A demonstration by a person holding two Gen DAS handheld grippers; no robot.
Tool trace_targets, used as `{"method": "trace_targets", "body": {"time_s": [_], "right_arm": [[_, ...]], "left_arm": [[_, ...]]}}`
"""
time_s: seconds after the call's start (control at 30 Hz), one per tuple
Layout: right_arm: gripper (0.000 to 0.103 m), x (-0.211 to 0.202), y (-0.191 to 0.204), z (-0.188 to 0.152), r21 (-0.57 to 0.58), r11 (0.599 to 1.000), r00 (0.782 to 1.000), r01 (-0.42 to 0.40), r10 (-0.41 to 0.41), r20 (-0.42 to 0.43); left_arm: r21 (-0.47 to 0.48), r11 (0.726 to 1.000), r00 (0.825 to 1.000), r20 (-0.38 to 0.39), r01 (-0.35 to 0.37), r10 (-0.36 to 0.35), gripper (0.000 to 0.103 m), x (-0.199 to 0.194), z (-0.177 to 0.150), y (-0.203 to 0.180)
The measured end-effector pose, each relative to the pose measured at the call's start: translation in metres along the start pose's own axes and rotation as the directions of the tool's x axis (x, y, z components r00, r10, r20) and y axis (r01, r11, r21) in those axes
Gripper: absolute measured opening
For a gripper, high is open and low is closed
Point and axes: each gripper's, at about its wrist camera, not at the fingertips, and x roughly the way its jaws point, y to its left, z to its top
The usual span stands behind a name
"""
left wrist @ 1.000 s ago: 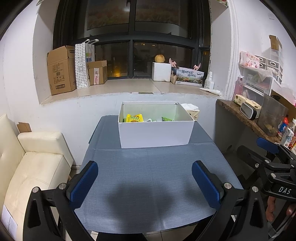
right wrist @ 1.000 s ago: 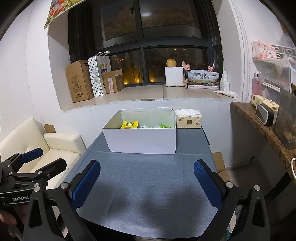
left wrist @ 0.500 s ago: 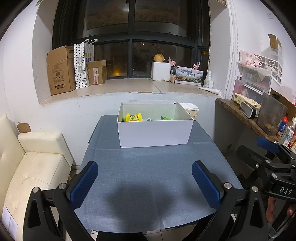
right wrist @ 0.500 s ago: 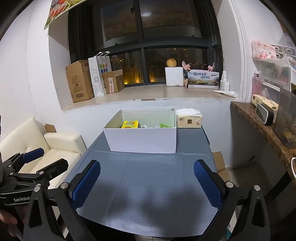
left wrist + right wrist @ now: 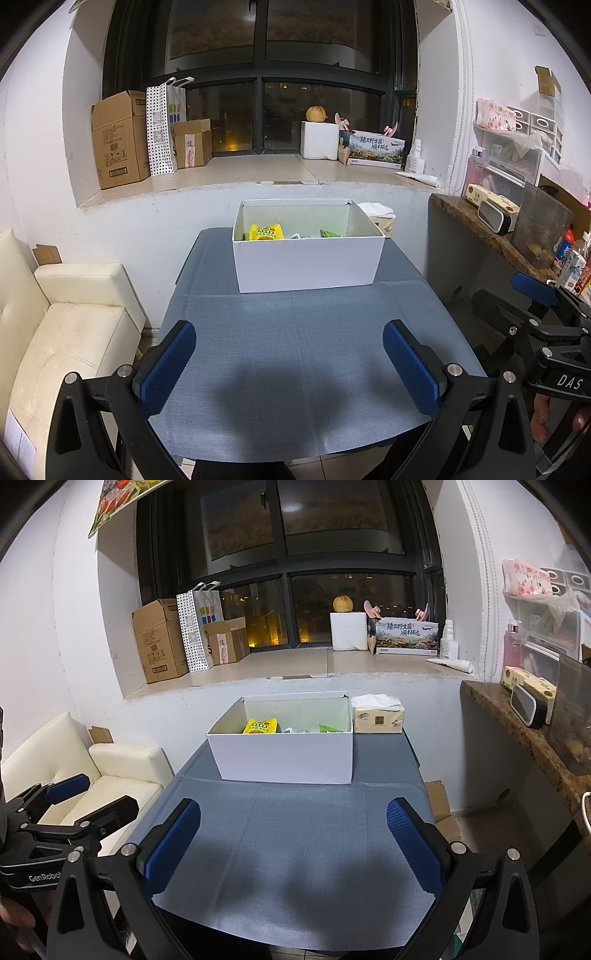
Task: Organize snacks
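Left tongs point(image 5: 288, 354): spread wide over the near edge of the tabletop, blue pads apart, nothing between them
Right tongs point(image 5: 293, 834): spread just as wide, gripping nothing, hanging over the near right part of the tabletop
Tabletop point(image 5: 295, 332): covered with a grey-blue cloth, bare in front of the box
White box point(image 5: 306, 264): stands open-topped toward the far edge of the tabletop, well apart from both tongs
Yellow snack packet point(image 5: 265, 232): inside the white box at its left side, leaning up above the front wall
Green snack packet point(image 5: 331, 233): inside the white box further right, only its top corner showing
Other contents: something pale lies between the two packets, too hidden to tell what
Tissue pack point(image 5: 377, 715): on the tabletop just beside the box's far right corner
Sofa point(image 5: 66, 321): cream, left of the tabletop
Window sill point(image 5: 258, 173): behind the tabletop, carrying cardboard boxes and a paper bag
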Motion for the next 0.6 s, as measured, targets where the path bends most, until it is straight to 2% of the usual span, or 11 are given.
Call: {"method": "trace_targets", "body": {"time_s": [0.6], "right_arm": [[0.103,-0.0011,0.0029,-0.0007,0.001,1.000,1.000,-0.002,0.002,-0.003]], "left_arm": [[0.001,1.000,1.000,0.009,0.015,-0.015,0.103,-0.0038,-0.0005,-0.0011]]}}
